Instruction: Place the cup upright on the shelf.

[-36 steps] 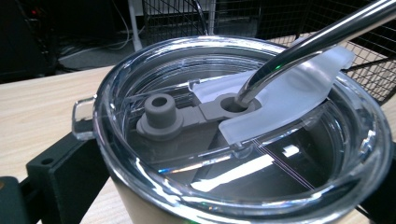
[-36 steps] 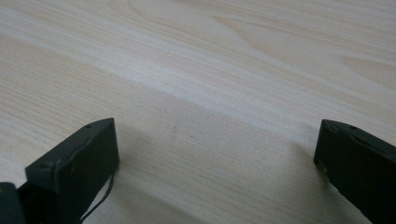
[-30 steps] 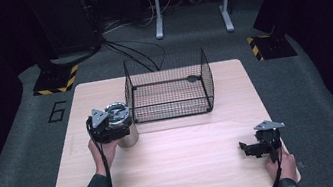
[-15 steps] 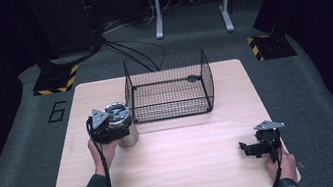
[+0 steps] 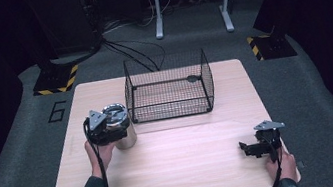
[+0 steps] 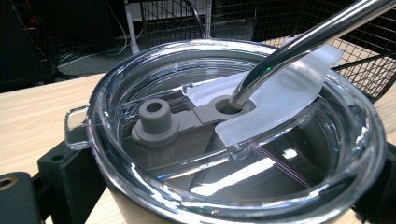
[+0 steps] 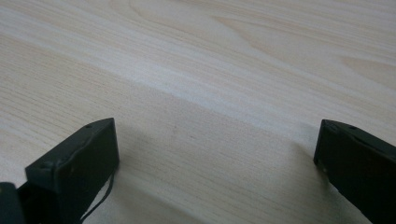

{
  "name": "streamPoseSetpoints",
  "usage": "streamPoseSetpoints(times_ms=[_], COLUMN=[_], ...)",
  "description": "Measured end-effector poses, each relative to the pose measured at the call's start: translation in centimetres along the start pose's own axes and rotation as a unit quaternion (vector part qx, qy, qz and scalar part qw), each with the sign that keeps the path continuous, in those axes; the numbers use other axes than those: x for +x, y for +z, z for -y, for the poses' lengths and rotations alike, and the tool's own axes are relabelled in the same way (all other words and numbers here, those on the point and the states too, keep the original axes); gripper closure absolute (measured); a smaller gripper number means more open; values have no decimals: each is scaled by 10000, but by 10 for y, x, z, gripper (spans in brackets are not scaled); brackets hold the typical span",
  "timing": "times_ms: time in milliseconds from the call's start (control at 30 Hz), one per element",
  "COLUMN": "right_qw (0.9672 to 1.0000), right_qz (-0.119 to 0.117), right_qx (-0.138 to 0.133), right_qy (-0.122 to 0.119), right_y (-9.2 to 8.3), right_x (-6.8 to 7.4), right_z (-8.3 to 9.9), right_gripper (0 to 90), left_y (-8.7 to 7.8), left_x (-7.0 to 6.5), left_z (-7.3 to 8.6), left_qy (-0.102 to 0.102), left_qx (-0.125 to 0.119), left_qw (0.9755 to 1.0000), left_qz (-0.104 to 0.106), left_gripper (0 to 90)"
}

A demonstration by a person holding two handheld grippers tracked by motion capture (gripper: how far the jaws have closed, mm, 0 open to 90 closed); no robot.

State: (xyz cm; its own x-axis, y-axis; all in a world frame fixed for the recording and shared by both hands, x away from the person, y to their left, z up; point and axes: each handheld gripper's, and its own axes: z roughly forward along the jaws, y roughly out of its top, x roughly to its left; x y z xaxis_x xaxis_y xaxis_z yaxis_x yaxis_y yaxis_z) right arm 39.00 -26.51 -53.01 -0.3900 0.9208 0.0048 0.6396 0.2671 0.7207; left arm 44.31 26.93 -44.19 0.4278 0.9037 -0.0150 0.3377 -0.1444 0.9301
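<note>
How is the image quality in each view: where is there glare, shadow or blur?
High view: the table is evenly lit and the surroundings are very dark. Left gripper view: bright glare streaks lie on the clear lid of the tumbler, and the metal straw shines. Right gripper view: the right tool casts soft shadows on the wood, and its jaws look slightly blurred.

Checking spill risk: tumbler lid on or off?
On. The clear lid sits seated on the tumbler, metal straw through its hole; left gripper at the tumbler's sides.
</note>
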Motion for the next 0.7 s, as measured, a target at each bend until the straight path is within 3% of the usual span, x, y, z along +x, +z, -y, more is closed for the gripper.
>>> streamPoseSetpoints(times_ms=[700], right_qw=[10000], right_qz=[0], right_qx=[-1], right_qy=[-1], right_y=[0], right_x=[0], right_z=[0], right_gripper=[0], left_y=[-16], left_x=[-9], left_z=[-14], left_qy=[238], left_qx=[11], left_qw=[9992], left_qz=[330], left_gripper=[40])
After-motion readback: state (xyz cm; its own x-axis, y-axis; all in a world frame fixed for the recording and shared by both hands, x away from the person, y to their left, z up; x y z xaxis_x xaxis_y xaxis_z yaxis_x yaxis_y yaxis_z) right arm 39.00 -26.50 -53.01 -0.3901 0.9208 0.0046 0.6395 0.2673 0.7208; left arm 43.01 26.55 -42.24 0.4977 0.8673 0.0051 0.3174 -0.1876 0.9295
